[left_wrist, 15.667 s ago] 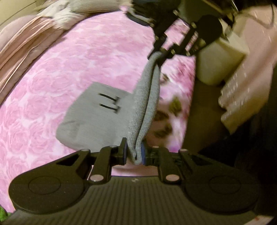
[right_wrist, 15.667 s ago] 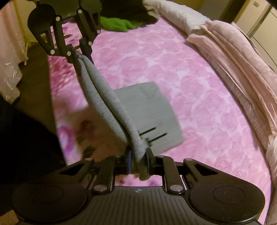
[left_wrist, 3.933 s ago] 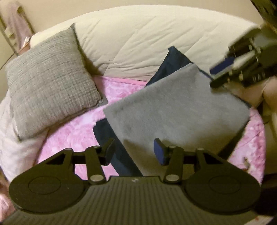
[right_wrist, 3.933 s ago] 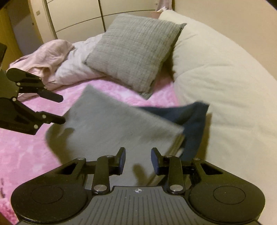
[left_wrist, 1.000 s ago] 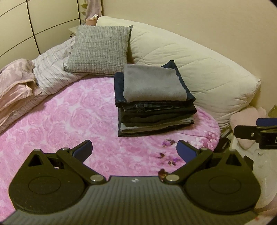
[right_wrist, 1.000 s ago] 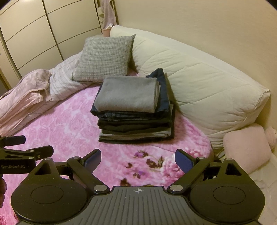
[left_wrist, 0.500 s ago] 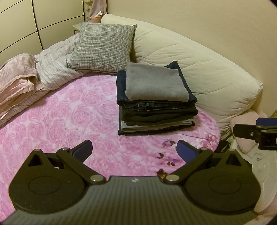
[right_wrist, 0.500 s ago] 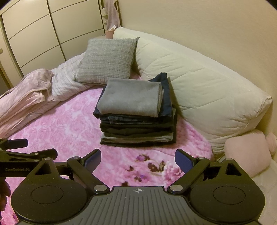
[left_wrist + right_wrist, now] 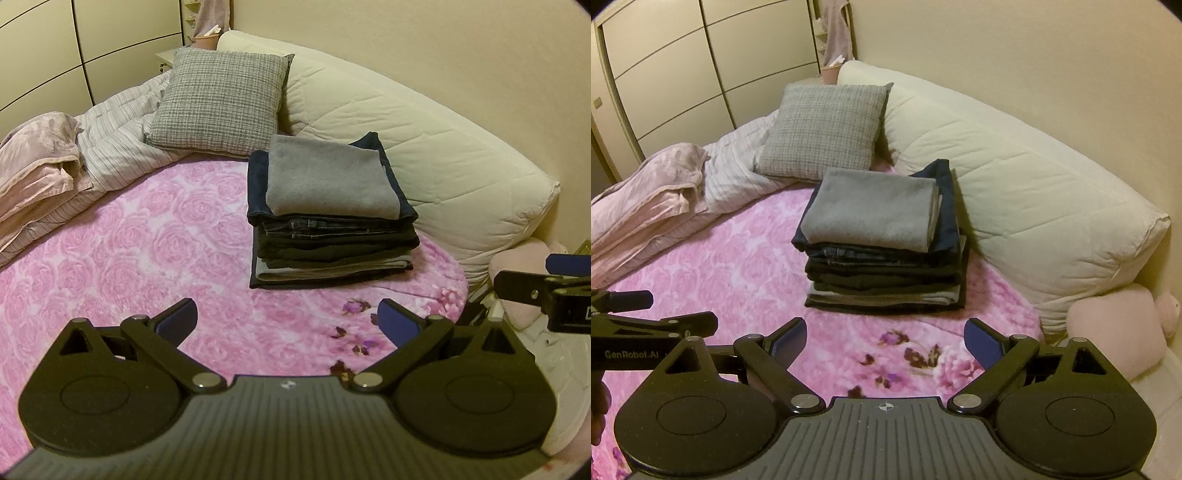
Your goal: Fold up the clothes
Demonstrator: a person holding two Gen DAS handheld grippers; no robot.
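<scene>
A folded grey garment (image 9: 325, 181) (image 9: 871, 210) lies on top of a neat stack of dark folded clothes (image 9: 332, 251) (image 9: 886, 277) on the pink rose-patterned bedspread (image 9: 129, 258) (image 9: 720, 266). My left gripper (image 9: 288, 321) hangs open well short of the stack, nothing between its fingers. My right gripper (image 9: 884, 339) is also open and empty, a similar distance back. Each gripper shows at the edge of the other's view: the right one (image 9: 546, 284) at far right, the left one (image 9: 646, 321) at far left.
A grey woven cushion (image 9: 221, 99) (image 9: 827, 129) leans behind the stack. A long cream quilted bolster (image 9: 424, 147) (image 9: 1015, 192) runs along the wall. Rumpled pink and striped bedding (image 9: 44, 177) (image 9: 657, 192) lies at left. A pink plush pillow (image 9: 1115, 325) sits beyond the bed's right edge.
Both grippers, open and empty, have drawn back a little from the stack over the last second. Earlier they held the grey garment between them and set it on the stack.
</scene>
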